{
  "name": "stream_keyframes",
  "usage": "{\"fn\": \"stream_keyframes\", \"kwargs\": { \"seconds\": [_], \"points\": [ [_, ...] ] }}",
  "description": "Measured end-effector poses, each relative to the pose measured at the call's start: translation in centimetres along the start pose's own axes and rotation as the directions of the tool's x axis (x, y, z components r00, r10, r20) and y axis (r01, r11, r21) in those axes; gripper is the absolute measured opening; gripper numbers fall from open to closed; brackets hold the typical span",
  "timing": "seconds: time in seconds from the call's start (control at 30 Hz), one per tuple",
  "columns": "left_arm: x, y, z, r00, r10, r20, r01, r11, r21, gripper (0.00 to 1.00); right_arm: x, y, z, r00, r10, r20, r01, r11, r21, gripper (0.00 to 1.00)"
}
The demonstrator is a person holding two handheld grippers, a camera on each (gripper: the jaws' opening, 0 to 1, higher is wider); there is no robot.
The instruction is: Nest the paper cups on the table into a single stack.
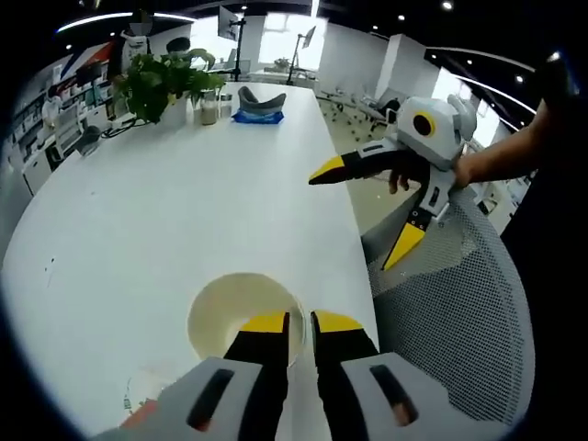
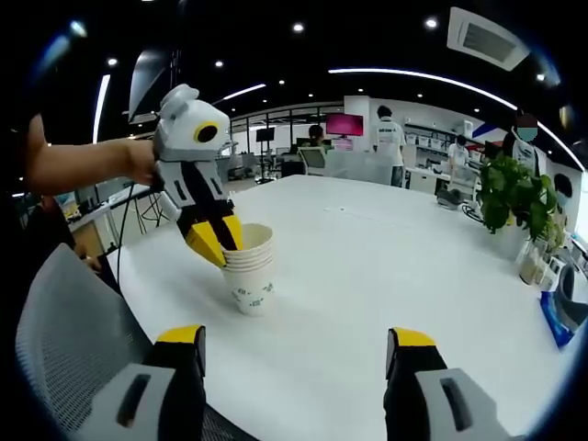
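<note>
Pinching stacked cups (image 2: 249, 268) rim, left gripper (image 1: 299, 323), right gripper (image 2: 297, 342) spread, white table (image 2: 386, 266), open-plan office, potted plant (image 2: 510, 195).

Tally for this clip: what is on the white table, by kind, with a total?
Stack of nested paper cups, gripped at the rim by the left gripper: 1 (cup count unclear)
Potted plants: 1
Blue packs with a grey item on top: 1
Small jars beside the plant: 1 group, too small to count
Total: 4 kinds on the table

Bright ceiling lights (image 2: 297, 28), sharp focus, strong fisheye edge bending.
</note>
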State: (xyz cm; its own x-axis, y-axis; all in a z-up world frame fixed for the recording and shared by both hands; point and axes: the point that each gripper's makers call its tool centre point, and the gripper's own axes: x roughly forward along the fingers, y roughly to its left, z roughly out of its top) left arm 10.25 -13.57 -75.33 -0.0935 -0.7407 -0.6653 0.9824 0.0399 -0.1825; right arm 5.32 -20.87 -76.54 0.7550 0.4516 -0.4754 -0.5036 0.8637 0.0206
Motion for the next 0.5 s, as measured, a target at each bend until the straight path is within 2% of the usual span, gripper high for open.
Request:
{"fn": "stream_keyframes", "kwargs": {
  "seconds": [0.07,0.17,0.23,0.5],
  "points": [
    [-0.4,0.2,0.4,1.0,0.007,0.018,-0.007,1.0,-0.005,0.18,0.0,0.0,0.0,1.0,0.001,-0.001,-0.001,1.0,0.0,0.82],
    [-1.3,0.8,0.8,0.998,0.025,0.05,-0.025,1.0,-0.014,0.18,0.0,0.0,0.0,1.0,0.002,-0.001,-0.002,1.0,-0.002,0.82],
    [-1.7,0.5,1.5,0.996,0.048,0.075,-0.046,0.999,-0.025,0.19,0.0,0.0,0.0,1.0,0.002,0.0,-0.002,1.0,-0.002,0.82],
    [-5.1,3.2,0.8,0.979,0.159,0.126,-0.15,0.986,-0.077,0.24,0.0,0.0,0.0,1.0,0.007,-0.001,-0.007,1.0,-0.002,0.81]
  ]
}}
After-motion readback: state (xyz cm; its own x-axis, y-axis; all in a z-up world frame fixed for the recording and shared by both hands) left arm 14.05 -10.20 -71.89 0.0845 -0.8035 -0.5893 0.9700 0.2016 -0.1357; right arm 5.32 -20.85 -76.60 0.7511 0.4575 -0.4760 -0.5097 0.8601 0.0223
